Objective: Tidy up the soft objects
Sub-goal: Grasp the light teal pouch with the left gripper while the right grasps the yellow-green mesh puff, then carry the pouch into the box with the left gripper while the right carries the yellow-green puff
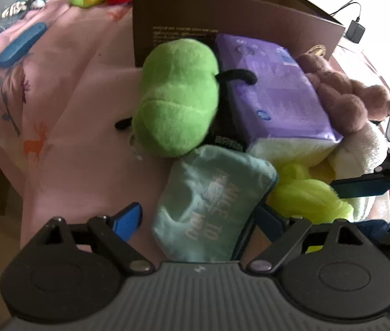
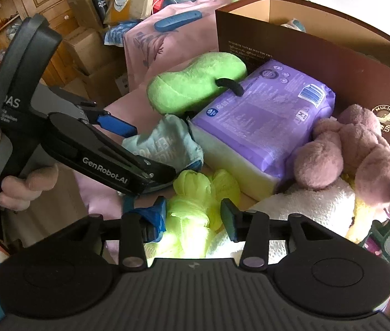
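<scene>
— What's the room like?
— Cluttered; a bed under a pink sheet point(image 1: 65, 88). The teal pouch point(image 1: 208, 207) lies near me between my left claw point(image 1: 195, 218), jaws wide, not gripping. Its long axis runs near to far.
— And the right claw point(image 2: 193, 212)?
— Narrow around the yellow cloth point(image 2: 195, 201); whether it grips, I can't tell.
— Progress?
— Early: the brown box point(image 2: 319, 63) beyond holds little.

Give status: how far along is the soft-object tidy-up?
Early. Done: something pale already sits in the brown box. In hand: nothing; the left claw is open around the teal pouch, the right claw around the yellow-green cloth. Left: green plush, purple pack, pink plush.
</scene>
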